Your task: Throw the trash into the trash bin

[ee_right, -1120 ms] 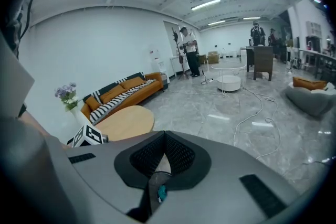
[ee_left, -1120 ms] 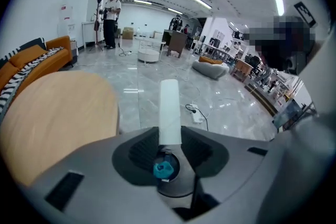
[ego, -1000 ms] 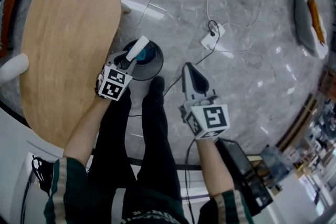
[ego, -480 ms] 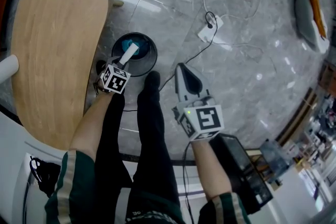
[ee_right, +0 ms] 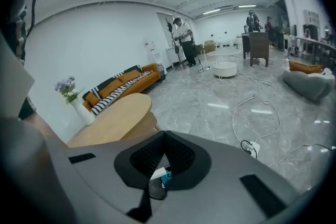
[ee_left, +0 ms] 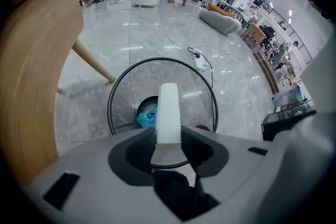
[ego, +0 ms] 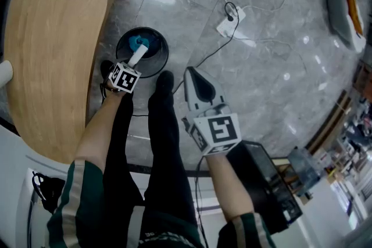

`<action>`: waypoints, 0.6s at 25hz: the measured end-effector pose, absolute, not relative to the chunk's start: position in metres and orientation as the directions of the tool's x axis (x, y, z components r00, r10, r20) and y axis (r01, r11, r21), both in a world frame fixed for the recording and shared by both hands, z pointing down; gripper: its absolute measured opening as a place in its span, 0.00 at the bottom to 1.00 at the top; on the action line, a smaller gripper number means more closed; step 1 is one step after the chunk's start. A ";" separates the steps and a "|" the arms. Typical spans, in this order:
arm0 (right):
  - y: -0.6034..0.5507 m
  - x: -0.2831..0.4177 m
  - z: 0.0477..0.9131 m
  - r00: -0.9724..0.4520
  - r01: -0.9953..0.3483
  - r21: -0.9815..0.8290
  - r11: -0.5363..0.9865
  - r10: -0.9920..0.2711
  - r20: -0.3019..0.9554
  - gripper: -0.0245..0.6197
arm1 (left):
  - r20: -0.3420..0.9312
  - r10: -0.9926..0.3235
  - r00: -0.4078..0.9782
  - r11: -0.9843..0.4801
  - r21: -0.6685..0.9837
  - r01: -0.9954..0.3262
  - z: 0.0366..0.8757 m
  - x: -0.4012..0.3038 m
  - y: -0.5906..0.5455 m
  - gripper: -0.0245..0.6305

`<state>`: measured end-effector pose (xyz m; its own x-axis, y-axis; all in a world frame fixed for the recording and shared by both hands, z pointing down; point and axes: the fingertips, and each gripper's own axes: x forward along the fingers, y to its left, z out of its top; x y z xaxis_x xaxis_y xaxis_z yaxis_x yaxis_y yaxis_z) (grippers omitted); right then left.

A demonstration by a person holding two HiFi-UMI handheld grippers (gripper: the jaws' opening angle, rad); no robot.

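A black wire-mesh trash bin (ego: 161, 47) (ee_left: 202, 89) stands on the grey marble floor beside the wooden table. Crumpled blue trash (ego: 138, 42) (ee_left: 148, 117) lies at its bottom. My left gripper (ego: 132, 64) (ee_left: 167, 145) points steeply down over the bin's near rim, shut on a white paper cup (ego: 138, 56) (ee_left: 169, 110) that sticks out over the bin's mouth. My right gripper (ego: 192, 72) (ee_right: 164, 137) hovers to the right of the bin, jaws together with nothing in them.
An oval wooden table (ego: 52, 38) (ee_left: 31, 76) fills the left, with a slanted leg (ee_left: 92, 63) near the bin. The person's black-trousered legs and shoe (ego: 164, 81) stand by the bin. A power strip with cables (ego: 226, 25) lies beyond, and a black case (ego: 268, 183) sits lower right.
My left gripper has sunk with the cup towards the bin and tipped further downward; it now hangs just above the rim. The right gripper has dropped a little.
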<state>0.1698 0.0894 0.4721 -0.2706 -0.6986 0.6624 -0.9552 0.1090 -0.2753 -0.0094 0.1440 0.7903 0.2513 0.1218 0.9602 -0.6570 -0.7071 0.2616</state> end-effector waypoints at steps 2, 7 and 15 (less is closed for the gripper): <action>0.091 0.172 0.471 -0.269 -0.956 -0.273 0.110 -0.700 0.661 0.04 | 0.963 0.098 0.252 -0.714 0.244 -0.656 0.789 -0.008 0.142 0.25; 0.090 0.179 0.469 -0.261 -0.958 -0.268 0.104 -0.708 0.656 0.04 | 0.965 0.053 0.259 -0.728 0.215 -0.651 0.782 -0.006 0.135 0.30; 0.093 0.175 0.463 -0.281 -0.951 -0.285 0.117 -0.710 0.645 0.04 | 0.962 -0.030 0.272 -0.715 0.170 -0.679 0.746 -0.016 0.137 0.29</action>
